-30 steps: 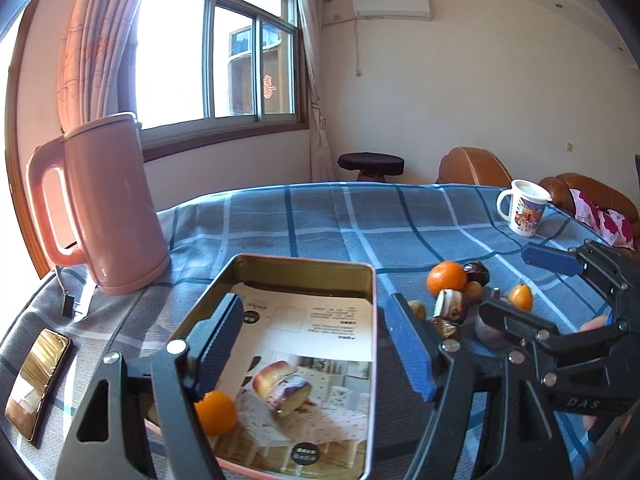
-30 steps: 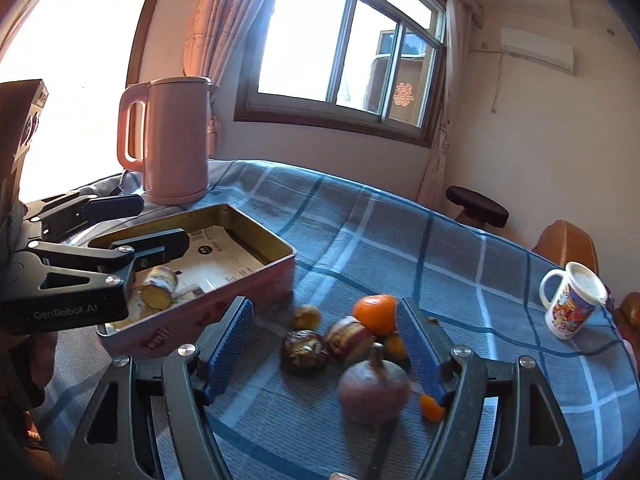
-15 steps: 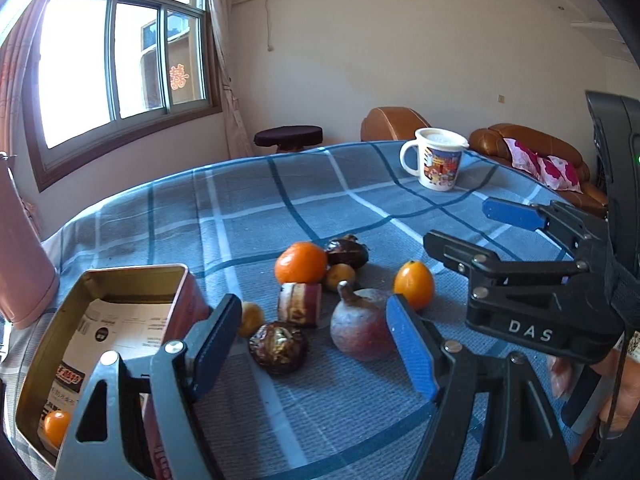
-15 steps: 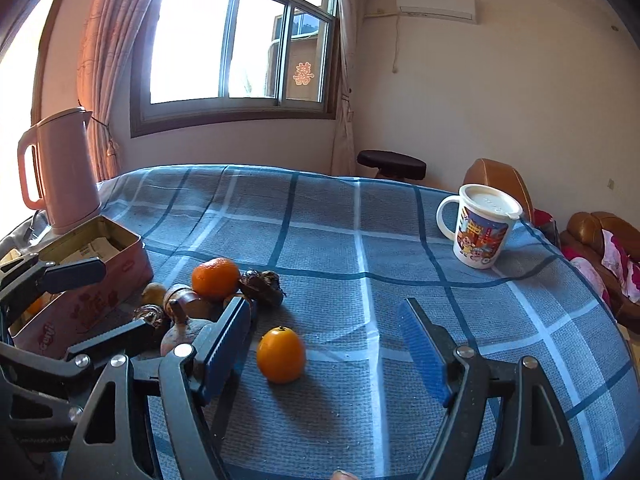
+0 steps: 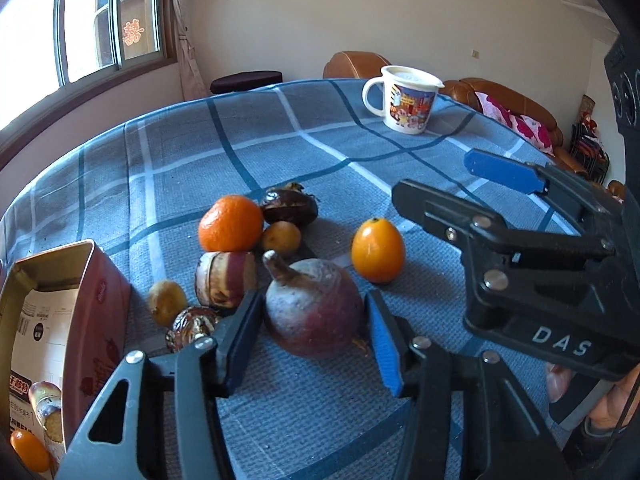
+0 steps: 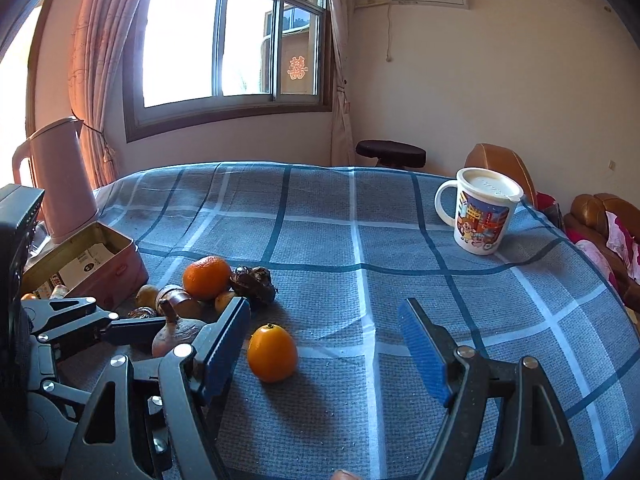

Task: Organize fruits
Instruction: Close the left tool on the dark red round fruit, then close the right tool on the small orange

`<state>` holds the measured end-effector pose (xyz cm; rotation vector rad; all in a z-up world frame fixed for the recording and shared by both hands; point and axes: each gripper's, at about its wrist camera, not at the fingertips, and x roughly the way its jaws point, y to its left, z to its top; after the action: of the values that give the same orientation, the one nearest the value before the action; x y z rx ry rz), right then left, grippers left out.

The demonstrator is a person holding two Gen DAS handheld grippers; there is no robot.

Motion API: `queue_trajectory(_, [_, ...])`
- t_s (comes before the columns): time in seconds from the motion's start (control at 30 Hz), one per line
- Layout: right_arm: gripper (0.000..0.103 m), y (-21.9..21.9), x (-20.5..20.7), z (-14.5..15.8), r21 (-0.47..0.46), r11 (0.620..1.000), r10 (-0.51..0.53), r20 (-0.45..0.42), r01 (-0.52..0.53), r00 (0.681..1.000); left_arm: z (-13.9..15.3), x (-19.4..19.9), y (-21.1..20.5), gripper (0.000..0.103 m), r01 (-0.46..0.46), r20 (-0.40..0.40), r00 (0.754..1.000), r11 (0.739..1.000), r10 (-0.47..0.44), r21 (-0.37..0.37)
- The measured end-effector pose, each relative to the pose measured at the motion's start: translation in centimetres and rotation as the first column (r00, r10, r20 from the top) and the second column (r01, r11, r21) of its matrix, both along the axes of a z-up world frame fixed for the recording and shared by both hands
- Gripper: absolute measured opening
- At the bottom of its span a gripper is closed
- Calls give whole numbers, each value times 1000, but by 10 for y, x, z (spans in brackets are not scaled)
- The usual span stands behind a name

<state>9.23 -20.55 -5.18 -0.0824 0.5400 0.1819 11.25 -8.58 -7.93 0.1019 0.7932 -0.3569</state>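
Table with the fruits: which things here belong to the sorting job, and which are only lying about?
For the job:
- purple round fruit between the left gripper fingers
- oval orange fruit
- mandarin
- small fruits
- tin box

Lying about:
- cartoon mug
- pink kettle

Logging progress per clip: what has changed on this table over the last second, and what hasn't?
The left hand-held gripper swung from over the open metal tin to the fruit pile, and its jaws have just been closing around the large purple-red stemmed fruit; contact is unclear. The right hand-held gripper shifted beside the oval orange fruit, jaws open and empty. Fruit, tin and cartoon-printed white mug stayed put.
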Motion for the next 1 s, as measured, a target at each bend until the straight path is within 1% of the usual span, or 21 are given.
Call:
queue_trajectory(0.1, [78, -2, 7, -4, 28, 999, 21, -42, -20, 999, 1, 1, 9, 53, -19, -1, 1000, 999, 19, -46])
queue_trajectory(0.27, [78, -7, 13, -8, 74, 996, 46, -88, -40, 995, 10, -8, 26, 53, -74, 61, 995, 993, 80, -96])
queue_trajectory(0.37, [78, -5, 15, -10, 73, 996, 57, -102, -50, 993, 15, -13, 32, 53, -113, 107, 986, 988, 124, -105])
queue_trajectory(0.47, [77, 3, 17, -13, 51, 995, 93, -127, -87, 987, 17, -15, 38, 53, -149, 128, 978, 983, 163, -110])
queue_trajectory(0.5, [75, 5, 19, -14, 48, 994, 105, -139, -100, 985, 17, -14, 40, 53, -160, 130, 976, 981, 174, -111])
queue_trajectory(0.53, [68, 6, 20, -16, 45, 993, 114, -150, -108, 982, 17, -14, 42, 53, -167, 128, 975, 979, 181, -114])
queue_trajectory(0.57, [66, 8, 21, -17, 44, 992, 124, -159, -118, 979, 17, -12, 44, 53, -172, 122, 975, 978, 187, -118])
queue_trajectory(0.7, [64, 15, 27, -23, 27, 989, 149, -207, -147, 967, 14, -9, 47, 53, -185, 100, 975, 975, 198, -127])
queue_trajectory(0.77, [57, 19, 29, -27, 15, 986, 167, -230, -168, 959, 14, -8, 46, 53, -183, 101, 975, 975, 196, -125])
queue_trajectory(0.83, [44, 21, 32, -30, 6, 984, 173, -252, -177, 952, 14, -9, 45, 53, -178, 101, 976, 976, 191, -122])
queue_trajectory(0.9, [37, 24, 33, -33, 2, 983, 179, -271, -186, 946, 14, -9, 46, 53, -178, 100, 977, 976, 191, -125])
queue_trajectory(1.0, [37, 24, 31, -31, 2, 981, 186, -262, -192, 947, 15, -10, 48, 53, -181, 103, 975, 974, 196, -138])
